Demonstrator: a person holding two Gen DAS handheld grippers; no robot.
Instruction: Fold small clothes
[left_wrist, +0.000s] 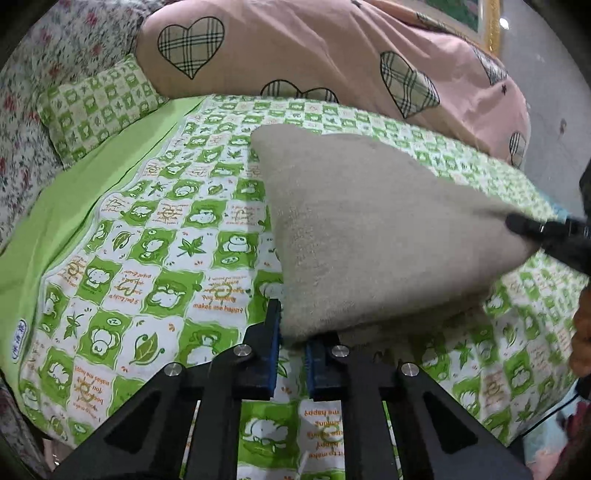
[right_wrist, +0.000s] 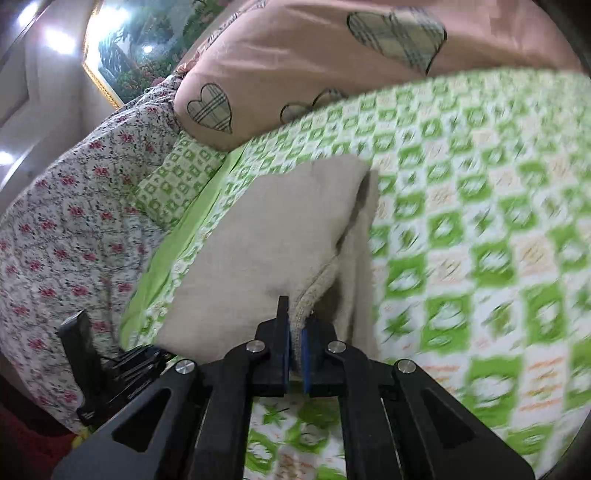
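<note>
The beige cloth (left_wrist: 369, 229) is in the middle of the left wrist pic, held up a bit over the green & white bed sheet (left_wrist: 147, 258). It looks soft & fuzzy, like a small towel or knit top; can't tell which.

The left gripper (left_wrist: 293, 332) is at the bottom middle of that pic. Its jaws are nearly closed, w/ the near corner of the cloth pinched between the blue pads (left_wrist: 275, 343).

In the right wrist pic, the right gripper (right_wrist: 295, 332) is at the bottom middle too. Its jaws are almost together & they bite a thick edge of the cloth (right_wrist: 266, 251). The cloth runs up from there toward the middle of the pic, w/ one layer folded over another. The right half of this pic is blurry.

In the left wrist pic, the right gripper (left_wrist: 524, 225) shows at the right edge, on the far corner of the cloth.

A pink blanket w/ plaid hearts (left_wrist: 332, 55) is at the top. A small green pillow (left_wrist: 96, 107) is upper left, next to a flowery cover (left_wrist: 22, 110).
</note>
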